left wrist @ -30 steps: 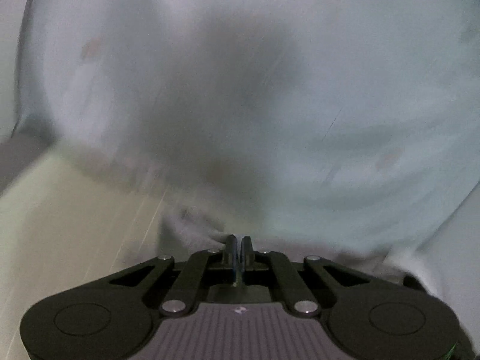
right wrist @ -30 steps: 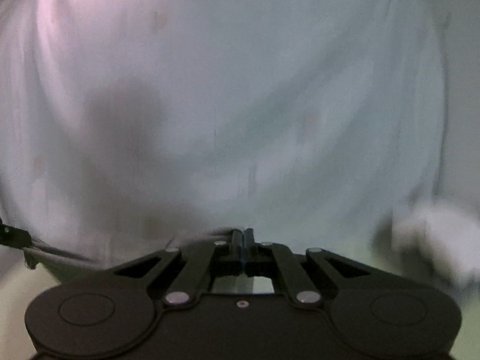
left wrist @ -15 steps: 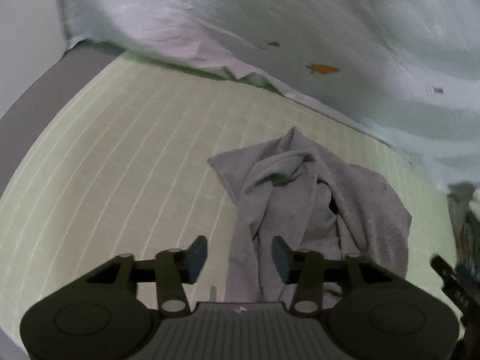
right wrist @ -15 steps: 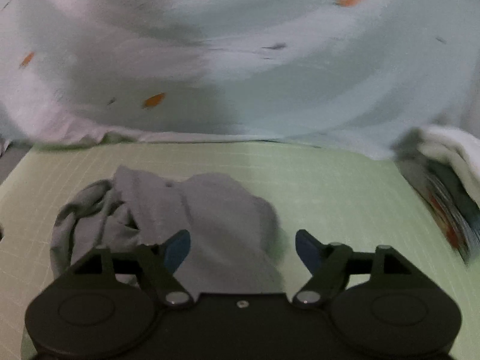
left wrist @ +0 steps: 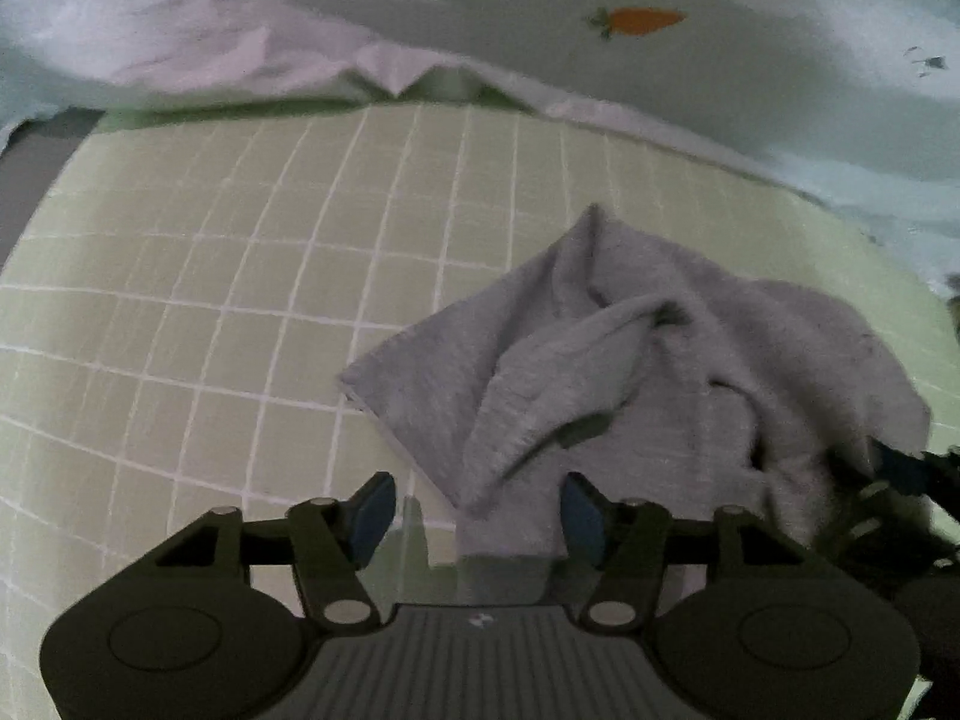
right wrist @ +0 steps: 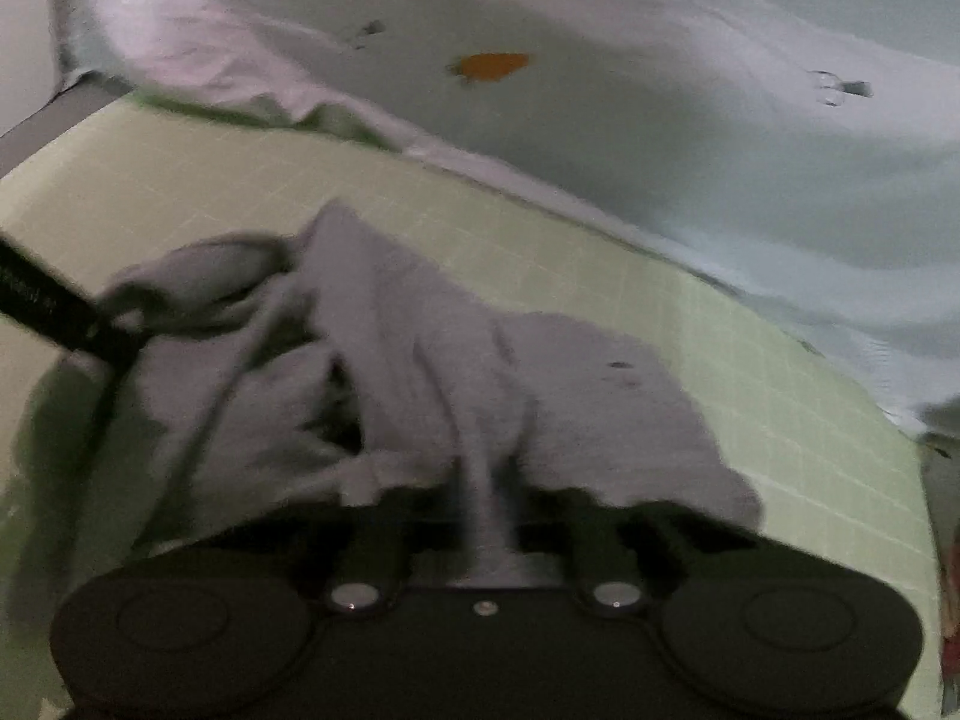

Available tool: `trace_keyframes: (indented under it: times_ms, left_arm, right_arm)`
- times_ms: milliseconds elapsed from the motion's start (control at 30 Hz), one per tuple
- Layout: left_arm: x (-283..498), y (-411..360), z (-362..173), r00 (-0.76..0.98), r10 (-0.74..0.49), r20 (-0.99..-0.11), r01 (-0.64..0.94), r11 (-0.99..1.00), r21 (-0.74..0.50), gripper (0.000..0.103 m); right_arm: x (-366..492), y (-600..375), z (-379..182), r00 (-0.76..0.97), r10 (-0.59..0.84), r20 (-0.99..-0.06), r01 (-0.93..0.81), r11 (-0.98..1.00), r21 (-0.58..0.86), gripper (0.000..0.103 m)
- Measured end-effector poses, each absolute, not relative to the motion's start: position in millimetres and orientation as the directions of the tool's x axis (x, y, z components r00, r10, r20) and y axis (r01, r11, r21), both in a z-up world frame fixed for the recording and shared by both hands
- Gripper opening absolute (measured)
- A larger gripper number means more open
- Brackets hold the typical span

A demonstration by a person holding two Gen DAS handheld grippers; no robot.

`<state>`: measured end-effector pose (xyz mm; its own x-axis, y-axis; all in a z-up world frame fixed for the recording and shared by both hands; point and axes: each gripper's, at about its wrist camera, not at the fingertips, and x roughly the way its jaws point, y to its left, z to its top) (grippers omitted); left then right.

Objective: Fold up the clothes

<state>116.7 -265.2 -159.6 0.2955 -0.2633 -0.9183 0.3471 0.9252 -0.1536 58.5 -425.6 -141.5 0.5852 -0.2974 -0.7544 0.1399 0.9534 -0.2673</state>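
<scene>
Lying crumpled on a pale green gridded mat [left wrist: 198, 276], a grey garment [left wrist: 606, 360] sits bunched in loose folds, one flat corner pointing toward the mat's open squares and the rest heaped in ridges. At the garment's near edge the left gripper [left wrist: 477, 513] hangs over it with its blue pads [left wrist: 373, 509] apart and closing; a strip of grey cloth lies between them, but neither pad presses on it. On the garment's other side the right gripper [right wrist: 480, 516] has its jaws drawn together on a raised fold of the grey cloth, which rises in a narrow ridge from the pinch; the fingertips themselves are buried in fabric and blur. From the right wrist view a dark bar, part of the left gripper, crosses the garment's far left edge. Beyond the garment, along the far side of the mat, a light blue sheet [left wrist: 750, 96] printed with an orange carrot [left wrist: 642, 20] and small dark figures lies rumpled, its hem overlapping the mat's edge. To the right of the garment, at the frame's margin, something white and red shows, too blurred to identify.
</scene>
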Motion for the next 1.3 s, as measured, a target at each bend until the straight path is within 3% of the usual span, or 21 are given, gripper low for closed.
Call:
trace_keyframes:
  times_ms: [33, 67, 167, 300, 467, 567, 600, 633, 700, 733, 800, 867, 933, 1067, 1167, 1300]
  left_arm:
    - [117.9, -263.9, -162.4, 0.290, -0.265, -0.920, 0.339, 0.927, -0.160, 0.011]
    - [117.6, -259.6, -161.9, 0.300, -0.260, -0.918, 0.321, 0.934, -0.159, 0.003]
    - [111.8, -236.9, -151.1, 0.363, -0.202, -0.910, 0.243, 0.963, -0.117, 0.003]
    - [97.2, -190.2, -126.2, 0.447, -0.112, -0.887, 0.112, 0.991, -0.069, 0.003]
    - [60.2, -137.2, -98.0, 0.570, 0.146, -0.808, -0.059, 0.989, 0.138, 0.003]
    - [45.2, -117.4, -98.3, 0.550, 0.179, -0.816, -0.097, 0.984, 0.151, 0.003]
    - [39.3, -114.1, -100.3, 0.532, 0.168, -0.830, -0.103, 0.986, 0.134, 0.004]
    - [33.4, -110.7, -102.3, 0.514, 0.157, -0.843, -0.109, 0.987, 0.117, 0.005]
    - [21.3, -112.6, -104.1, 0.503, 0.120, -0.856, -0.091, 0.992, 0.086, 0.008]
    - [15.2, -114.5, -104.8, 0.500, 0.101, -0.860, -0.078, 0.994, 0.071, 0.011]
    - [4.1, -119.2, -107.2, 0.491, 0.059, -0.869, -0.050, 0.998, 0.039, 0.023]
    - [-2.9, -126.5, -112.3, 0.471, 0.013, -0.882, -0.016, 1.000, 0.006, 0.035]
    - [-3.2, -135.9, -118.3, 0.449, -0.022, -0.893, 0.016, 1.000, -0.017, 0.040]
    - [2.6, -150.7, -132.4, 0.417, -0.037, -0.908, 0.026, 0.999, -0.029, 0.062]
    - [9.5, -152.2, -145.2, 0.381, -0.050, -0.923, -0.013, 0.998, -0.059, 0.064]
    - [15.5, -143.9, -163.3, 0.323, -0.086, -0.942, -0.096, 0.988, -0.123, 0.065]
  right_arm:
    - [53.7, -432.0, -137.1, 0.597, -0.309, -0.740, 0.177, 0.951, -0.254, 0.002]
    - [46.9, -439.6, -130.7, 0.609, -0.336, -0.718, 0.226, 0.942, -0.249, 0.002]
    - [22.2, -466.0, -113.1, 0.601, -0.504, -0.620, 0.377, 0.863, -0.336, 0.001]
    - [-35.1, -515.6, -88.9, 0.518, -0.651, -0.555, 0.577, 0.745, -0.335, 0.001]
    - [-110.9, -544.3, -77.4, 0.346, -0.793, -0.502, 0.744, 0.558, -0.369, 0.001]
    - [-143.6, -554.3, -95.2, 0.243, -0.778, -0.579, 0.777, 0.513, -0.364, 0.005]
    - [-153.3, -556.6, -101.6, 0.209, -0.765, -0.610, 0.782, 0.505, -0.365, 0.012]
    - [-159.3, -555.4, -106.3, 0.196, -0.745, -0.637, 0.773, 0.517, -0.367, 0.019]
    - [-171.8, -539.9, -111.8, 0.205, -0.730, -0.652, 0.757, 0.540, -0.366, 0.048]
    - [-173.3, -530.6, -111.0, 0.231, -0.728, -0.645, 0.746, 0.558, -0.363, 0.052]
    - [-171.9, -515.0, -107.9, 0.288, -0.714, -0.638, 0.718, 0.602, -0.350, 0.071]
    - [-164.1, -503.8, -103.0, 0.380, -0.674, -0.633, 0.679, 0.668, -0.304, 0.080]
    - [-142.8, -495.3, -98.0, 0.468, -0.624, -0.626, 0.633, 0.731, -0.255, 0.084]
    - [-100.2, -488.7, -84.4, 0.627, -0.448, -0.637, 0.517, 0.851, -0.090, 0.099]
    - [-57.9, -490.6, -93.9, 0.679, -0.283, -0.677, 0.406, 0.913, 0.026, 0.099]
    - [-7.2, -505.9, -124.4, 0.647, -0.207, -0.734, 0.384, 0.920, 0.079, 0.099]
